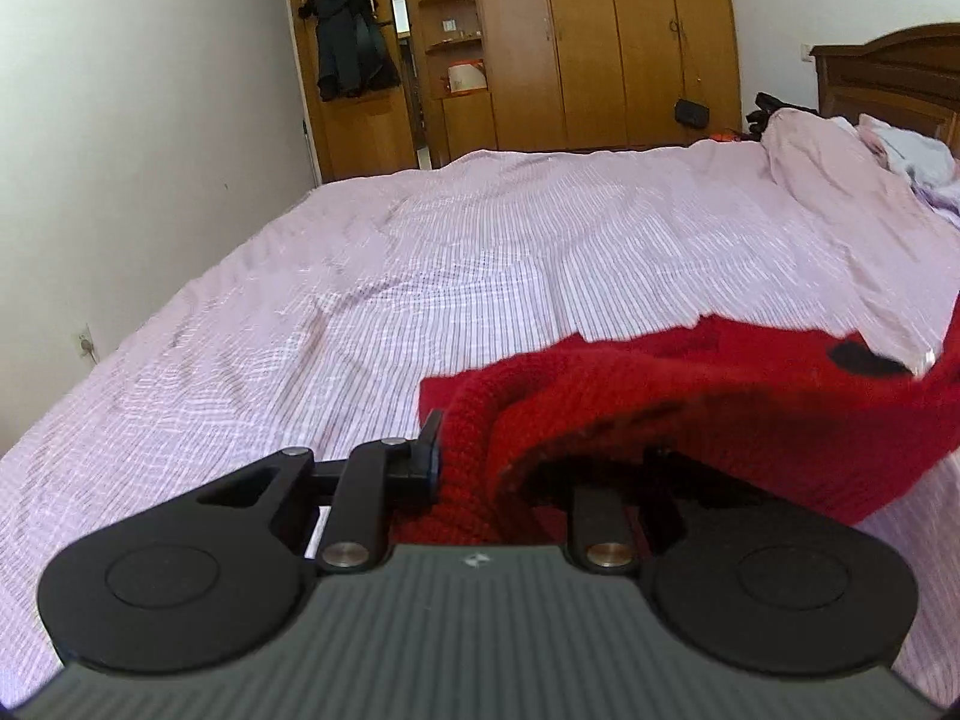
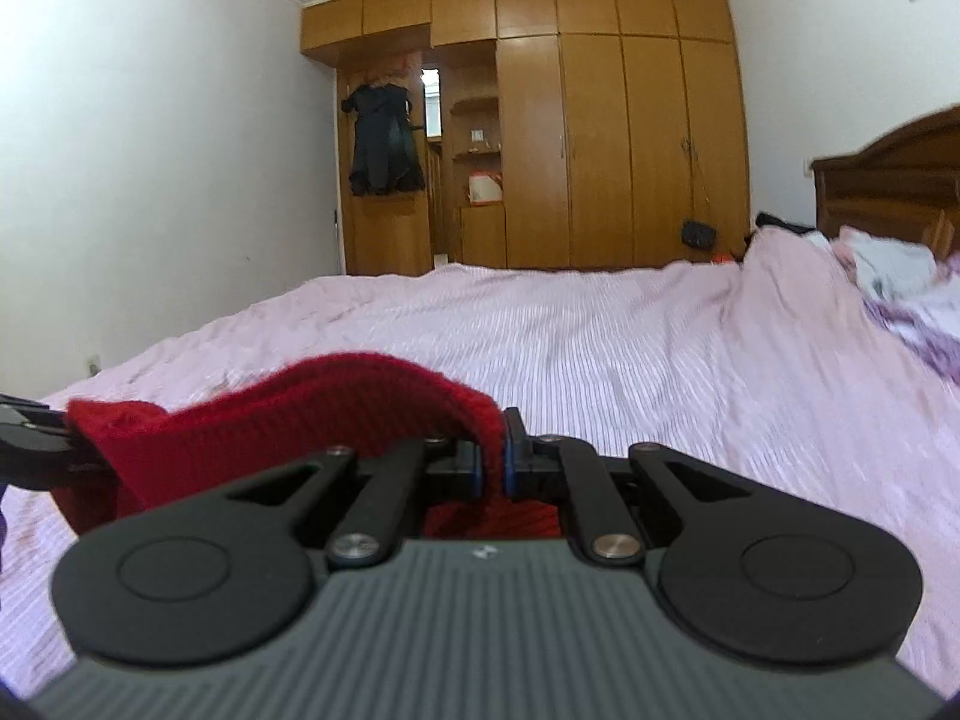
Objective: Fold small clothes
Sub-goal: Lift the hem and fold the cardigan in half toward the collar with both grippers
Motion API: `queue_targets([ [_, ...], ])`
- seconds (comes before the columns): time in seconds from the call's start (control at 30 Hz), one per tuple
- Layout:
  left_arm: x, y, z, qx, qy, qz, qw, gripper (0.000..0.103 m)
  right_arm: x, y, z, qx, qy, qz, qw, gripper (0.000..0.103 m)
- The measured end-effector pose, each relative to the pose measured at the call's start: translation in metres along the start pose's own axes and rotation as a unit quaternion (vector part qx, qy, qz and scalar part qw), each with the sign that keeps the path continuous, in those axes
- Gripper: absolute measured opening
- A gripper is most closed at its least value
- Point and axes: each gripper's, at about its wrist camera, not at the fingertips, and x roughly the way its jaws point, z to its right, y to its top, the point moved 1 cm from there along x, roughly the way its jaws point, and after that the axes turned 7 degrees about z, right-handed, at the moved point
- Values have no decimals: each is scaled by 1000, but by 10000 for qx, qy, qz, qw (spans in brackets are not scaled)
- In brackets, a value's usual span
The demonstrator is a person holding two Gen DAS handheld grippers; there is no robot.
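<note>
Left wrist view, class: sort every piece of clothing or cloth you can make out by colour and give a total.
Red: 1, the knitted garment held in the left claw
Black: 1, the coat hanging on the wardrobe
Pink striped: 1, the bedsheet
Total: 3
</note>
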Motion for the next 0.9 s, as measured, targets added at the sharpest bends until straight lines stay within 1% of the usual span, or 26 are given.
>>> queue_targets([
  [0.07,19,5,0,-79,33,-39,10000,24,21,3,1,-17,-21,-14,10000,9],
  [0.17,49,9,3,33,142,-180,9997,24,51,4,7,58,-97,-75,9999,9],
  [0.27,85,16,4,154,132,-375,9991,24,74,1,11,38,-201,-182,9996,9],
  [0.37,123,22,3,45,48,-579,9983,24,94,-8,17,-38,-322,-258,9991,9],
  [0.43,146,17,6,14,21,-724,9974,24,112,-19,21,-35,-381,-373,9986,9],
  [0.53,176,0,15,121,25,-925,9956,24,139,-45,28,158,-479,-692,9963,9],
  [0.6,190,-11,20,333,57,-911,9953,25,152,-63,31,266,-534,-878,9944,9],
  [0.7,200,-17,24,581,42,-784,9952,26,171,-85,37,516,-517,-1148,9907,12],
  [0.77,201,-18,26,654,75,-750,9950,37,177,-95,37,575,-580,-1095,9906,12],
  [0.8,201,-18,27,694,141,-734,9948,43,179,-97,35,532,-616,-1037,9913,16],
  [0.83,200,-18,26,719,234,-705,9946,57,180,-98,33,483,-630,-1011,9917,21],
  [0.87,198,-17,25,743,336,-669,9944,75,182,-98,32,437,-622,-1006,9920,25],
  [0.9,195,-16,23,735,408,-625,9945,81,182,-97,30,407,-578,-1012,9923,33],
])
